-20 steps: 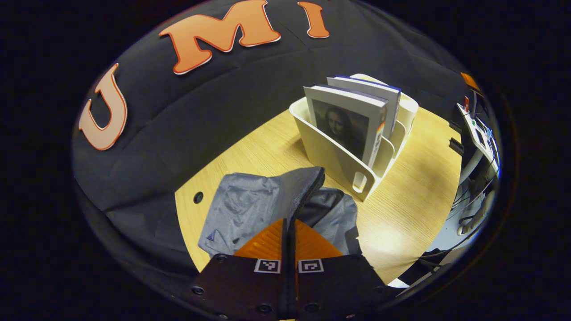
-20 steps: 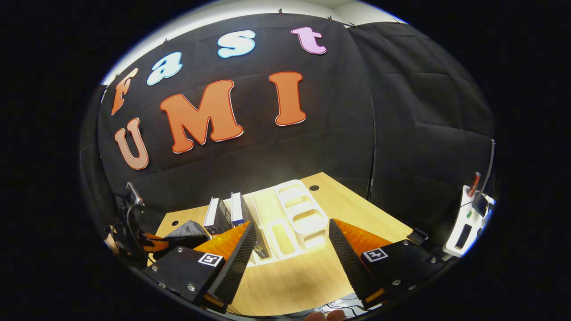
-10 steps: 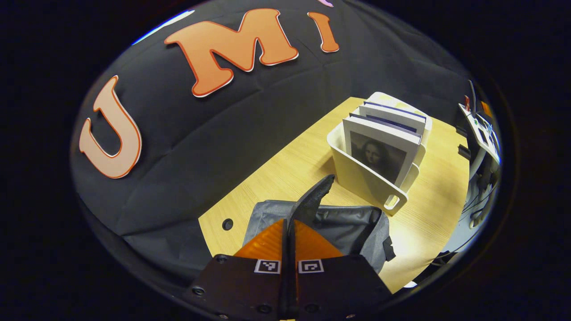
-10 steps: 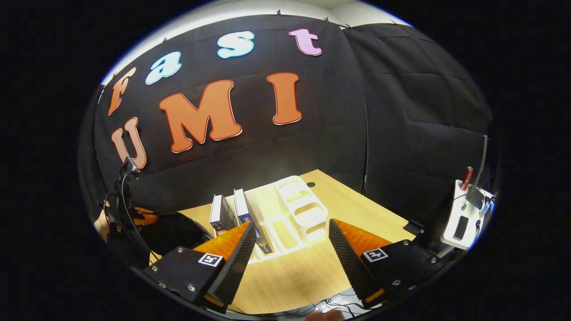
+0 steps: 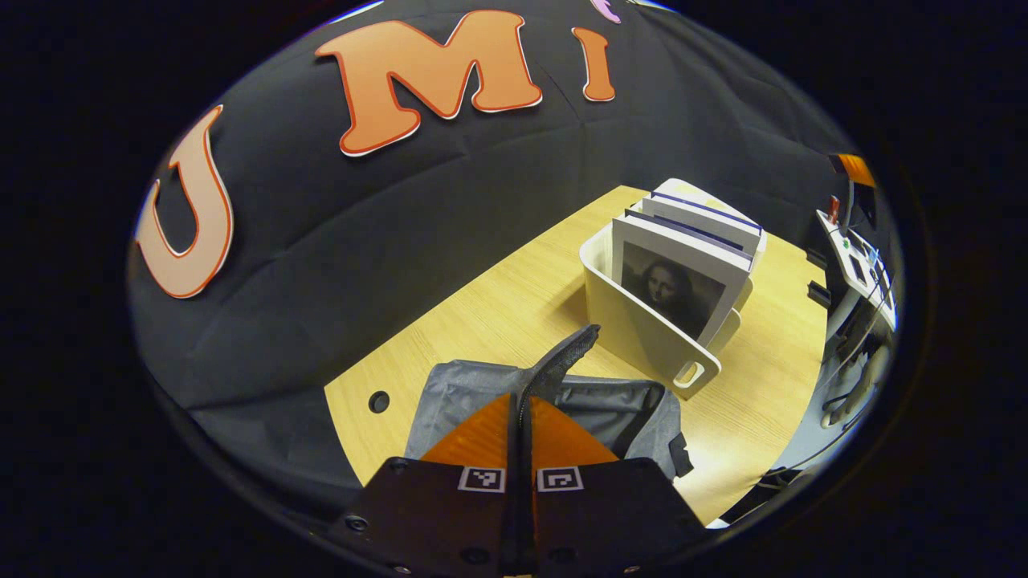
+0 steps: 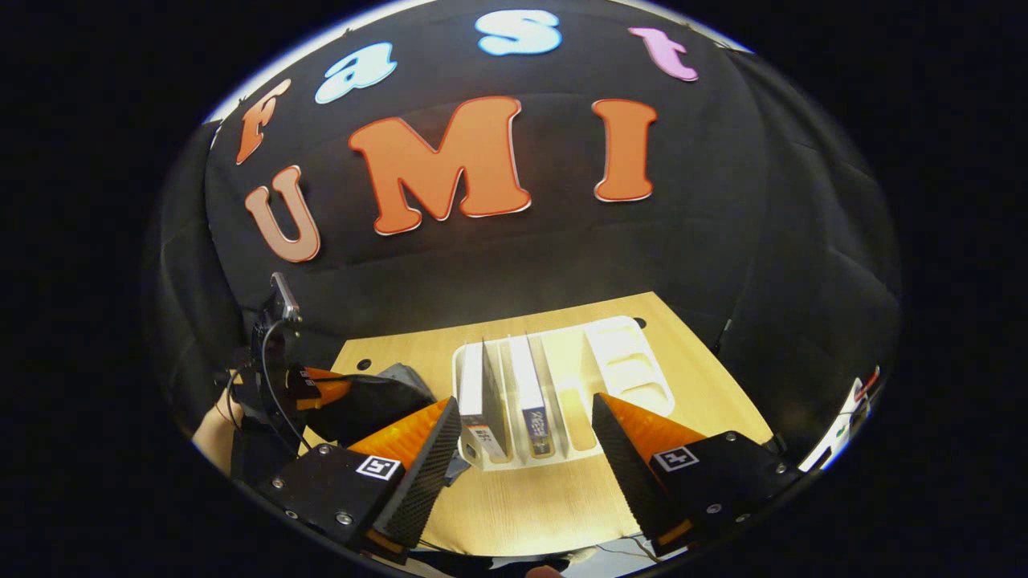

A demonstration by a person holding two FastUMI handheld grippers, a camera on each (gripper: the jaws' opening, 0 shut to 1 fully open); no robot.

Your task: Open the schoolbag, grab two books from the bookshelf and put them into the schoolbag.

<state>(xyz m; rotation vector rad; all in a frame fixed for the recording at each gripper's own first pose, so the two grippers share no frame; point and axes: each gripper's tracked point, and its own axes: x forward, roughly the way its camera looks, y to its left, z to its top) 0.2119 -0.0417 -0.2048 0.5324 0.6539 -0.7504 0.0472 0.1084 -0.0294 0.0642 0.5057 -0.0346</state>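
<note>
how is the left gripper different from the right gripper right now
The left gripper is shut on the schoolbag, pinching its zipper edge; the right gripper is open and holds nothing. The left sits over the bag; the right faces the bookshelf with its two books. Both are above the table.

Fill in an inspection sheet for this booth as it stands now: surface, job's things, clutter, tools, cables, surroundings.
Surface: wooden table with grommet holes.
Job's things: grey schoolbag, flap lifted; two books upright in the white bookshelf.
Clutter: nothing seen on the table.
Tools: left tool shut on the schoolbag's zipper edge; right tool open, in front of the bookshelf.
Cables: one on the left tool's rig.
Surroundings: black cloth wall; white equipment stand.
</note>
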